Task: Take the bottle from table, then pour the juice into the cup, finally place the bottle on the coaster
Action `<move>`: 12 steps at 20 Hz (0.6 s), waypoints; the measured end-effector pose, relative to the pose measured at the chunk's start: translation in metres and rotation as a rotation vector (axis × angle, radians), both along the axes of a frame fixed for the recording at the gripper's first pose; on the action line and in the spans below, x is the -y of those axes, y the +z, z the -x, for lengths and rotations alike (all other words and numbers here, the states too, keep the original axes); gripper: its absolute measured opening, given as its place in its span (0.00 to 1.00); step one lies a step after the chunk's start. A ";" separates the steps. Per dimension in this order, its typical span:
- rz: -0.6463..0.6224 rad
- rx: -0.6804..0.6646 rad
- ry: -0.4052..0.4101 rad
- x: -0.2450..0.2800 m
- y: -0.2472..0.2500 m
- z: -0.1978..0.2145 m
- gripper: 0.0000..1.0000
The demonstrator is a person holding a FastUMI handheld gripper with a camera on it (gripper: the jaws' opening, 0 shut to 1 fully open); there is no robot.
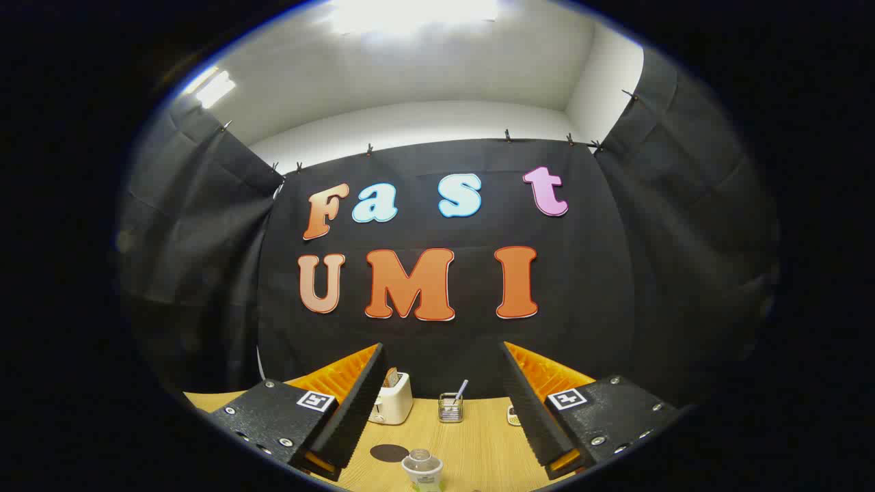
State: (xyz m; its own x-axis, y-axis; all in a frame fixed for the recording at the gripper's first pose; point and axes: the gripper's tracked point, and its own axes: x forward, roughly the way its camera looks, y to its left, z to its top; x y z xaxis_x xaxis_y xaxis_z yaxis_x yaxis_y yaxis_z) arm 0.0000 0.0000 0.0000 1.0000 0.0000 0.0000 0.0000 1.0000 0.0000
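My gripper (444,403) is held high above the wooden table (478,444), its two fingers spread wide apart with nothing between them. Below and between the fingers stands a small clear bottle (422,470) with a white cap and a greenish label, seen from above. Just left of it on the table lies a dark round coaster (389,452). The cup cannot be made out.
At the table's far edge, against the black cloth wall, stand a white toaster (394,400) with a slice in it and a small wire holder (450,407) with a utensil. A small round object (513,415) lies beside the right finger.
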 end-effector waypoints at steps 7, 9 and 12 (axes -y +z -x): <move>0.016 -0.028 0.022 -0.010 -0.013 0.001 0.97; 0.018 -0.037 0.020 -0.009 -0.015 0.000 0.97; 0.013 -0.024 0.027 -0.011 -0.007 0.001 0.97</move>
